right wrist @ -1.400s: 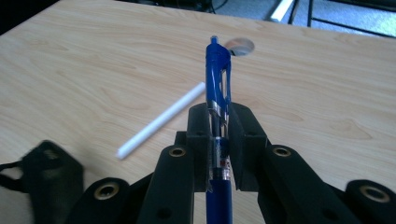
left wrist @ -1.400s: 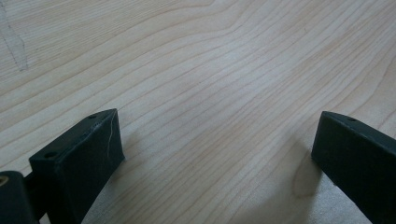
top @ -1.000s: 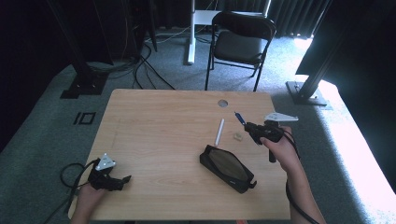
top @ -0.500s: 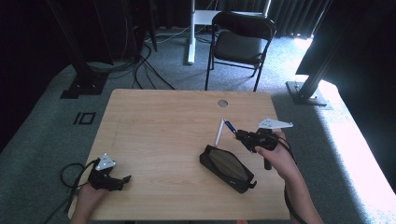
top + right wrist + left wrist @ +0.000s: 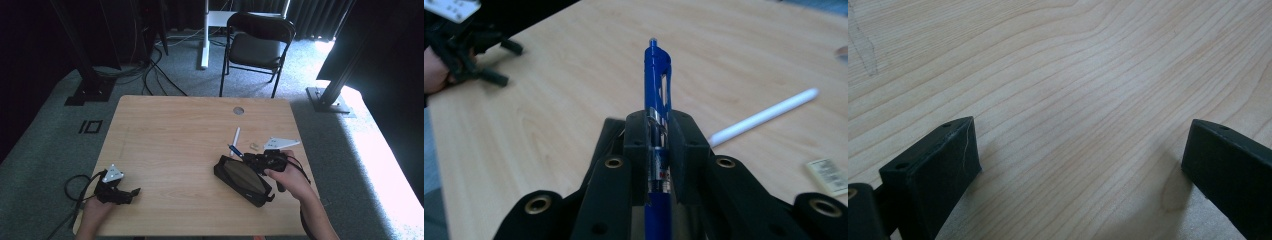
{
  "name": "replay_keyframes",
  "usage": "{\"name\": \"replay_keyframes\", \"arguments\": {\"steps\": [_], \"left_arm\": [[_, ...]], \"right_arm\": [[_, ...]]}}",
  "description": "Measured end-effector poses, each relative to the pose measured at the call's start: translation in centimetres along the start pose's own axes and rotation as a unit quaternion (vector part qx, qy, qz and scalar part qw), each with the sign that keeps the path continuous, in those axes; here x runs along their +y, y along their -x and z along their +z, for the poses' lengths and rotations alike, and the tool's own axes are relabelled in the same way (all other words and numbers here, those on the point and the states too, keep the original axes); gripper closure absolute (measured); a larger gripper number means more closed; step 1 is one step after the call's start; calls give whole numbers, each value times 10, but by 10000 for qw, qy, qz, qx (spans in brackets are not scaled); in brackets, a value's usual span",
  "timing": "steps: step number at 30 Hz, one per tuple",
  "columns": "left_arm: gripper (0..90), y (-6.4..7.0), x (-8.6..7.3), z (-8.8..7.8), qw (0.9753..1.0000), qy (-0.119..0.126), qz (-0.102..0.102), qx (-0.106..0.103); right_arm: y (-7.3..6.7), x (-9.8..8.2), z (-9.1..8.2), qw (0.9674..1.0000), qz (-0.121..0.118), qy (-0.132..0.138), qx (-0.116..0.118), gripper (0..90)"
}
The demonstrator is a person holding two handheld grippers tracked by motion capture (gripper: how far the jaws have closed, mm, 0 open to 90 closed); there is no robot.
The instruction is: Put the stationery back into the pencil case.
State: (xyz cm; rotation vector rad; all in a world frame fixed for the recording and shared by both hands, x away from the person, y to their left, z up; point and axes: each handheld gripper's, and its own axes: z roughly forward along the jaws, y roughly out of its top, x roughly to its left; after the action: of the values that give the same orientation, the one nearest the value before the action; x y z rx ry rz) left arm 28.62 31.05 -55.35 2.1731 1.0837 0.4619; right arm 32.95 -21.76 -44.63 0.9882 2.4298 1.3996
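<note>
My right gripper (image 5: 248,158) is shut on a blue pen (image 5: 658,85), whose clip end sticks out past the jaws. In the high view the blue pen (image 5: 235,150) hangs over the far end of a black pencil case (image 5: 243,179) lying open at the right of the table. A white pen (image 5: 236,136) lies just beyond it, also seen as the white pen (image 5: 764,117). My left gripper (image 5: 131,192) rests at the table's front left corner, open, with only bare wood between its jaws (image 5: 1078,165).
A small pale eraser (image 5: 254,146) lies beside the white pen, and shows as the eraser (image 5: 830,176). The wooden table (image 5: 170,135) has a round cable hole (image 5: 238,110) at its far edge. A black folding chair (image 5: 257,45) stands behind the table.
My right gripper has carried the blue pen leftward and a little down, from beside the eraser to above the pencil case's end. The left gripper has stayed put.
</note>
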Motion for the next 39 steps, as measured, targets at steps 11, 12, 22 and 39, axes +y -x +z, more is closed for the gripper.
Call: {"name": "replay_keyframes", "arguments": {"steps": [11, 12, 22, 39], "left_arm": [[22, 0, 0, 0, 10000, 0, 0, 0], [22, 0, 0, 0, 10000, 0, -1, 0], [22, 0, 0, 0, 10000, 0, -1, 0], [22, 0, 0, 0, 10000, 1, -1, 0]], "right_arm": [[-3, -13, 13, 9991, -84, -404, 125, 794], [-4, -14, 14, 9990, -109, -417, 119, 795], [-7, -18, 25, 9958, -254, -866, 163, 794], [-11, -19, 50, 9877, -312, -1530, -133, 795]]}}
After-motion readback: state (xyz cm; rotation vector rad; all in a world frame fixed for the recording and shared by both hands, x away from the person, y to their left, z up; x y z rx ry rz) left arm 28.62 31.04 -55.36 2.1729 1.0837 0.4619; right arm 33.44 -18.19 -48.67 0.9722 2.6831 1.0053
